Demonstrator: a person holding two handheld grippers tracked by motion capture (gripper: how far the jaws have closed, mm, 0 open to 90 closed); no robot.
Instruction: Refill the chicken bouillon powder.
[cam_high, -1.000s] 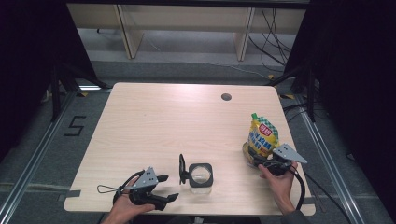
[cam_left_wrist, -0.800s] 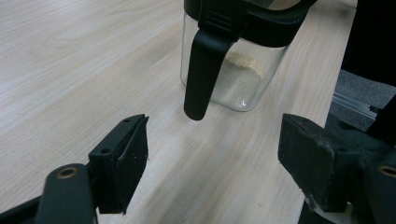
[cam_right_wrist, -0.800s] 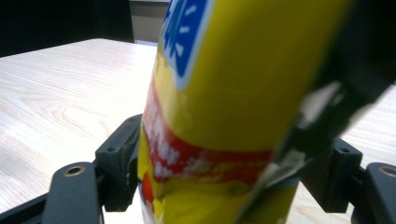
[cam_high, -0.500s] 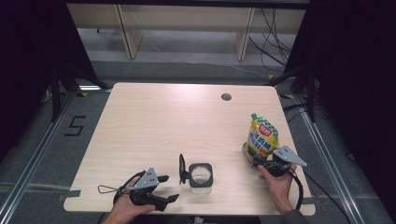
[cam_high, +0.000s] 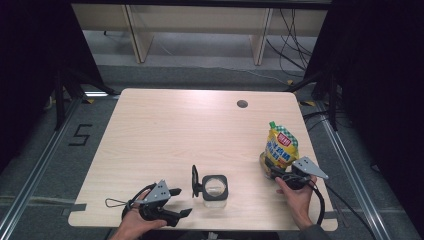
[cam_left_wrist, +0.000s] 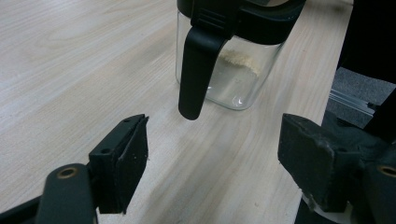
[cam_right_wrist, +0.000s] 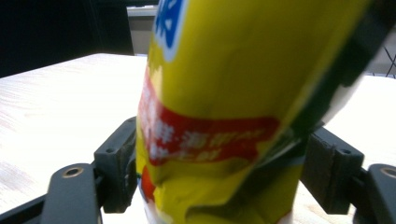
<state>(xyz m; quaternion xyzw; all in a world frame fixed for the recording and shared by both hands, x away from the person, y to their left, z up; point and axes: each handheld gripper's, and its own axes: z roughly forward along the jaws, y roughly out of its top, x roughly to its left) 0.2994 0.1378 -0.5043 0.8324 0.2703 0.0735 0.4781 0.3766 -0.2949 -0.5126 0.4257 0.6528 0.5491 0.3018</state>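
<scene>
A yellow pouch (cam_high: 280, 144) with red and blue print and a green cap stands upright near the table's right edge. My right gripper (cam_high: 273, 172) is shut on its lower part. In the right gripper view the pouch (cam_right_wrist: 233, 93) sits between both jaws, and both pads press its sides. A small clear glass jar (cam_high: 215, 189) with a black rim stands at the front middle. Its black lid (cam_high: 195, 181) is flipped open to the left. My left gripper (cam_high: 184, 201) lies left of the jar, open and holding nothing. In the left gripper view the jar (cam_left_wrist: 229, 70) is just ahead, with its lid (cam_left_wrist: 196, 70) hanging down.
The light wooden table (cam_high: 175, 130) has a round cable hole (cam_high: 242, 104) at the back right. Dark curtains flank both sides, and cables (cam_high: 295, 30) lie on the floor beyond the far edge. The jar holds a little pale residue (cam_left_wrist: 240, 60).
</scene>
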